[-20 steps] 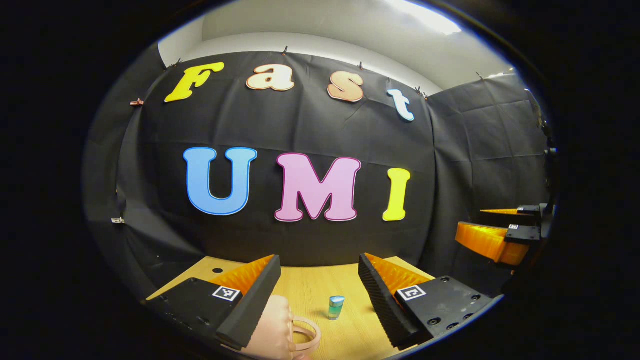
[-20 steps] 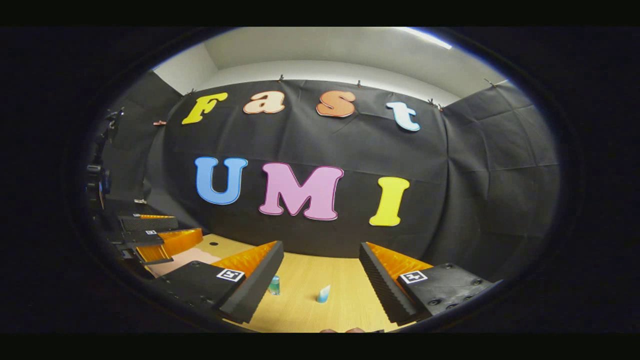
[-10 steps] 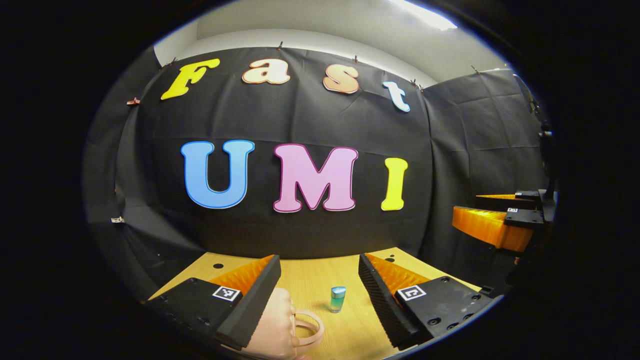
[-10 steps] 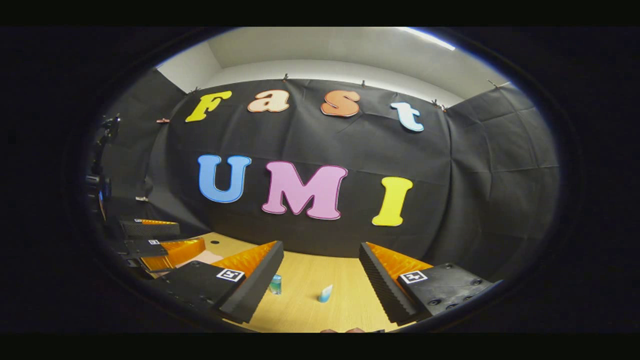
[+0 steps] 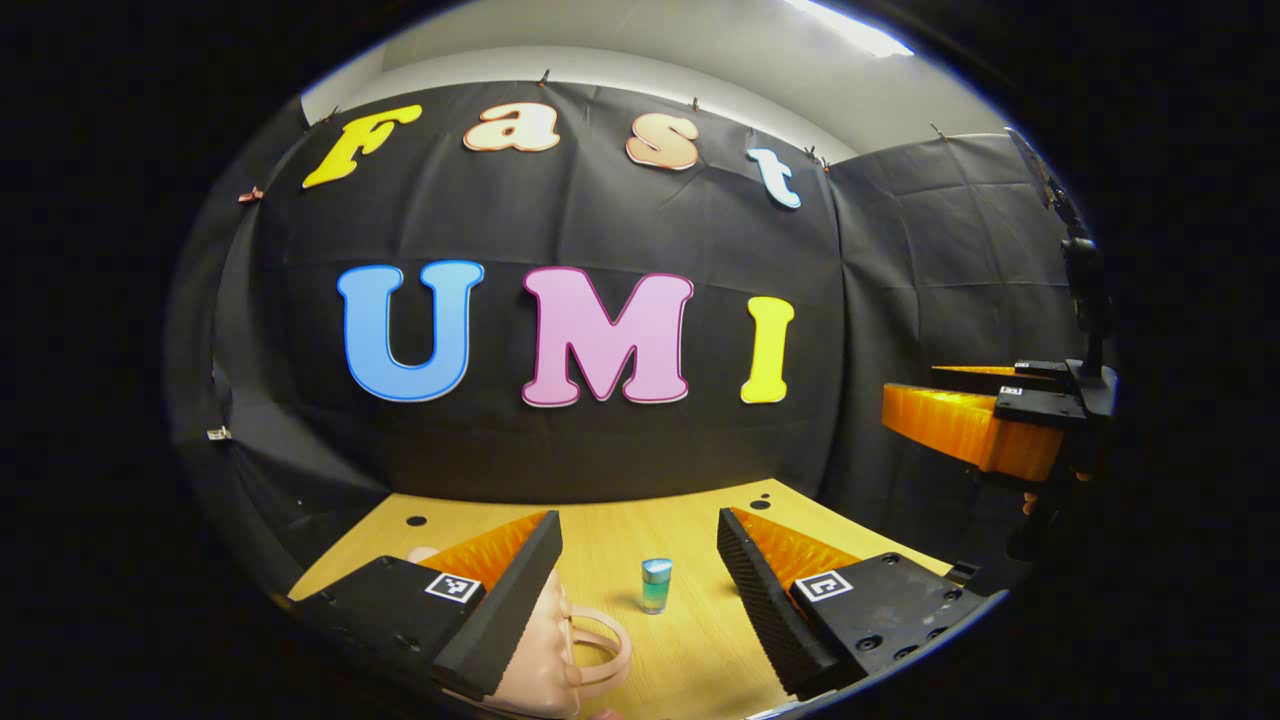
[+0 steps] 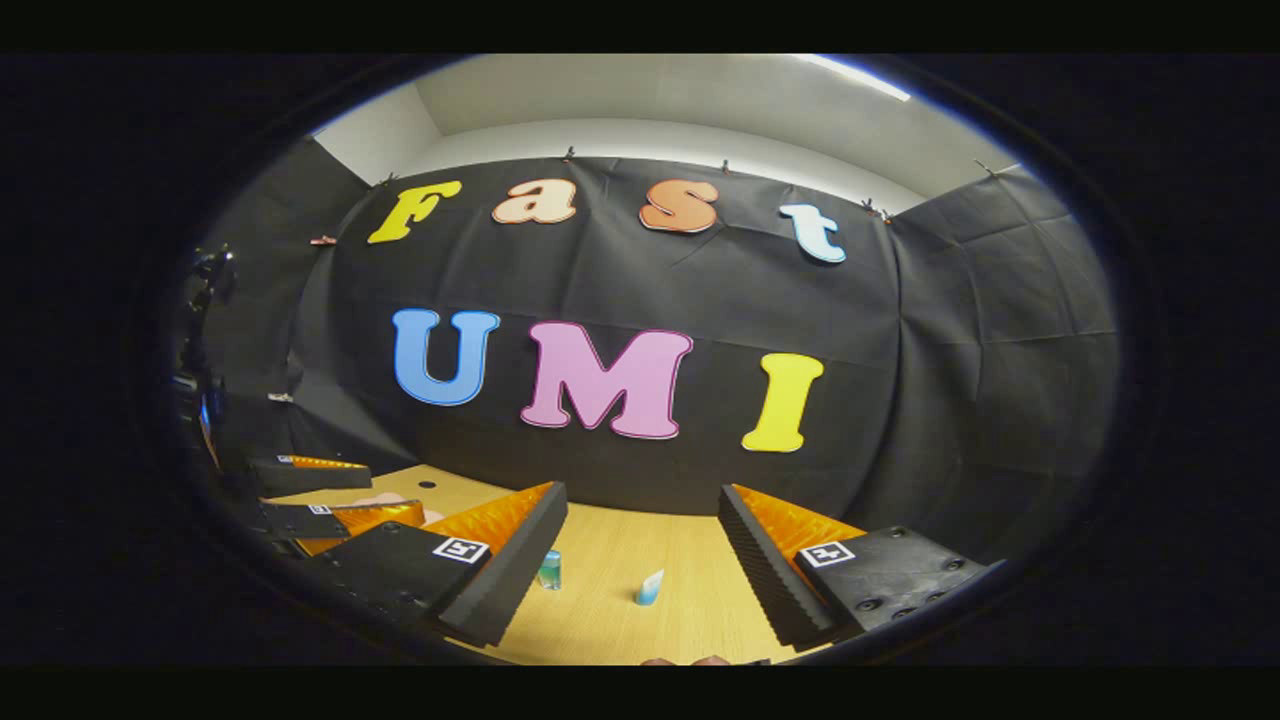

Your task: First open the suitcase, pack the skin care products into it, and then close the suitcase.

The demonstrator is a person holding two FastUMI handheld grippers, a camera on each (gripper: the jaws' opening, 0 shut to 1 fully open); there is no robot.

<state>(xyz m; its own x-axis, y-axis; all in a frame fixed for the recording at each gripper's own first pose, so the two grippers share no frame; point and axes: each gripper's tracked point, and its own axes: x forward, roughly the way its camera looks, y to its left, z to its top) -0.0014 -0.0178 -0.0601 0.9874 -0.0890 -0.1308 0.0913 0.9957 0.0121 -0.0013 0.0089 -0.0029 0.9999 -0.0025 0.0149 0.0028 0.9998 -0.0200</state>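
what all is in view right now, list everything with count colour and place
suitcase: 1, pink, with a handle, on the table beside the left gripper's left finger
bottle: 1, teal with a lighter cap, upright on the table ahead of the left gripper
tube: 1, pale blue, upright on the table ahead of the right gripper
table: 1, light wood
left gripper: 1, open, above the table
right gripper: 1, open, above the table

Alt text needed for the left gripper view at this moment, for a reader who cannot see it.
The left gripper, open, points over a wooden table at a small upright teal bottle standing between its fingers' line of sight. A pink suitcase with a loop handle lies closed by the left finger, and the right gripper hangs at the far right.
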